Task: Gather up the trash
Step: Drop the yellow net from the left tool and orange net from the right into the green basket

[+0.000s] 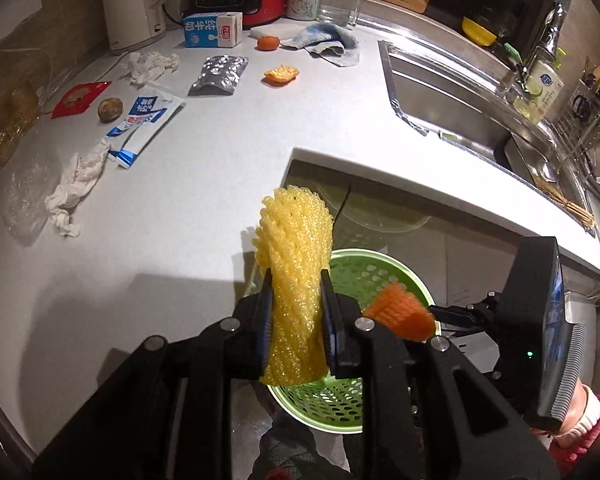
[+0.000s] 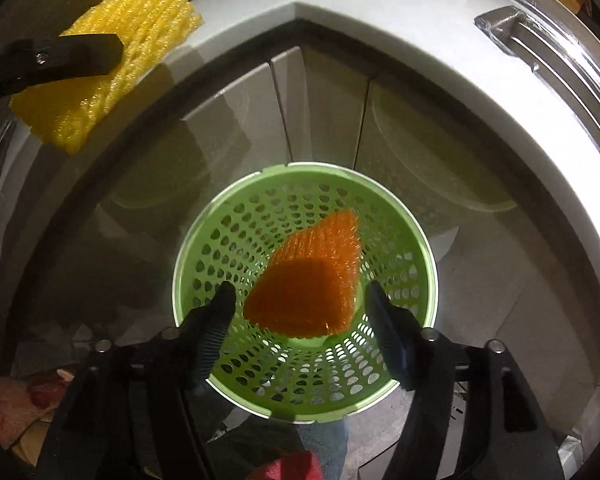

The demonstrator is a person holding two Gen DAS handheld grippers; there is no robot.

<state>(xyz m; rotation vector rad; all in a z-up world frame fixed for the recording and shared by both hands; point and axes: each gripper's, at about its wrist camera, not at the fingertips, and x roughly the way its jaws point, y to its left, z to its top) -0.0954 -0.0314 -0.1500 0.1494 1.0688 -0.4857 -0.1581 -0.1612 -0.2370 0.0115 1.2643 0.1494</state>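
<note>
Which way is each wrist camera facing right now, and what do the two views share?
Left wrist: on the left gripper, angled down across the countertop; its jaws clamp the yellow foam net.
Right wrist: on the right gripper, facing down into the green bin; jaws open, orange foam net loose between them.
Shared: both nets, bin, countertop edge.

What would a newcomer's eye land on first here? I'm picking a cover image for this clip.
First, the yellow foam net clamped in the left tool at the counter's edge. Next, the orange foam net loose between the open right tool's fingers, over the green basket on the floor. Behind, wrappers and crumpled tissues litter the white counter.
</note>
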